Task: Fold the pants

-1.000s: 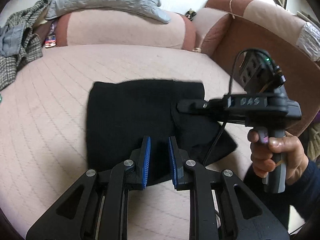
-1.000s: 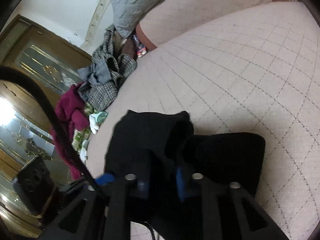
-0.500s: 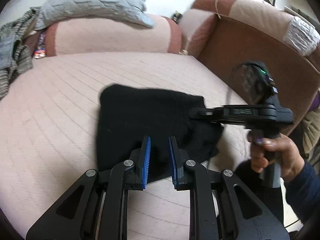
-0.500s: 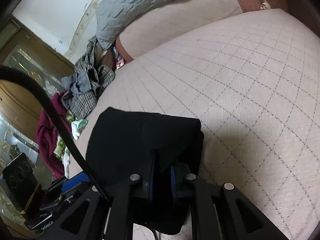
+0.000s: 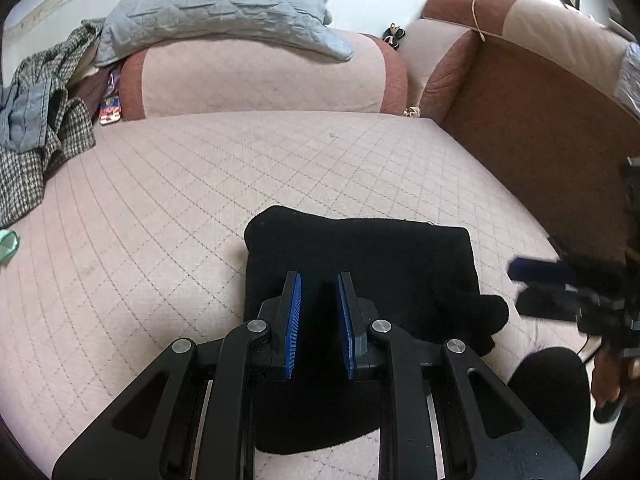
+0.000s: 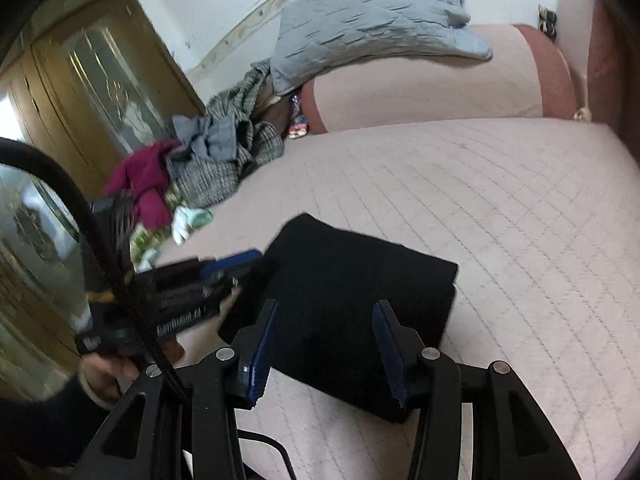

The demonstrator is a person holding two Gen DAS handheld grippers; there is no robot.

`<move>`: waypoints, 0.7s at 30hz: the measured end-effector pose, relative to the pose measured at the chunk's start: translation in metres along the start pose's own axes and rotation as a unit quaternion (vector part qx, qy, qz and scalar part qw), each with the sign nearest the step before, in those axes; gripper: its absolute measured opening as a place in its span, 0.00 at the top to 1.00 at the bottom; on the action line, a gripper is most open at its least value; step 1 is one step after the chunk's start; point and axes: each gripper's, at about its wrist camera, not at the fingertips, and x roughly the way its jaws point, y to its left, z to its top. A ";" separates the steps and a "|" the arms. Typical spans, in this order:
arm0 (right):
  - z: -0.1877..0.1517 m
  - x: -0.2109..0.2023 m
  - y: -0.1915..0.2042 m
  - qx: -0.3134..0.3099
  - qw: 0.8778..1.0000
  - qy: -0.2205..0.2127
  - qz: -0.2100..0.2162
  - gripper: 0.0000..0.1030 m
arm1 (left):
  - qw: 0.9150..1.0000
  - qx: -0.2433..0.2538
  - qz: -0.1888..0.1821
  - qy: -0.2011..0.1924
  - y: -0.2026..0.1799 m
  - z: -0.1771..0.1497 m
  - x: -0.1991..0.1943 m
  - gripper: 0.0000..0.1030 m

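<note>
Pants (image 5: 360,256), black and already doubled into a compact rectangular bundle, lie flat on the quilted pink sofa seat (image 5: 200,184), near its front edge and well apart from the heap of loose clothes (image 6: 224,156) at the far end and the grey cushion (image 5: 216,4) on the backrest. From my remote station I read the fold as nearly done: the layers are stacked and the outline is fairly square, though one corner bulges out in a soft lump on the side toward the right claw, so a last tuck or a smoothing pass looks to be what is left. My right claw (image 6: 326,350) has just been opening; its blue pads stand wide apart above the bundle with the cloth below them rather than pinched, so I take it as released. My left claw (image 5: 318,328) sits low over the near part of the pants with only a narrow gap between its pads (image 5: 292,324); dark cloth shows in that gap, but I cannot tell whether it is gripped or merely behind the jaws. A hand (image 6: 104,368) on the left handle shows at the edge of the right wrist view, blurred
</note>
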 end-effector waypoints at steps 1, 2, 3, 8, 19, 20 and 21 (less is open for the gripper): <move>-0.004 -0.002 0.000 -0.002 1.000 0.002 -0.007 0.55 | 1.000 -0.005 -0.003 0.001 0.001 0.000 0.002 0.84; -0.010 -0.004 -0.004 0.001 1.000 0.006 -0.009 0.55 | 1.000 -0.007 -0.004 0.003 0.002 0.000 0.003 0.84; -0.016 -0.004 -0.009 0.008 1.000 0.013 -0.009 0.55 | 1.000 -0.009 -0.002 0.004 0.002 0.000 0.006 0.84; -0.035 0.012 -0.013 0.016 0.998 0.046 -0.030 0.55 | 1.000 -0.011 0.006 0.008 0.002 -0.002 0.015 0.84; -0.016 0.019 -0.003 0.000 1.000 0.009 0.006 0.85 | 1.000 -0.018 0.015 0.011 -0.001 -0.003 0.021 0.84; -0.015 0.020 -0.004 0.005 1.000 0.012 0.016 0.97 | 1.000 -0.020 0.015 0.011 -0.002 -0.003 0.021 0.84; -0.013 0.021 -0.006 0.008 1.000 0.015 0.024 0.98 | 1.000 -0.021 0.014 0.012 -0.002 -0.003 0.021 0.84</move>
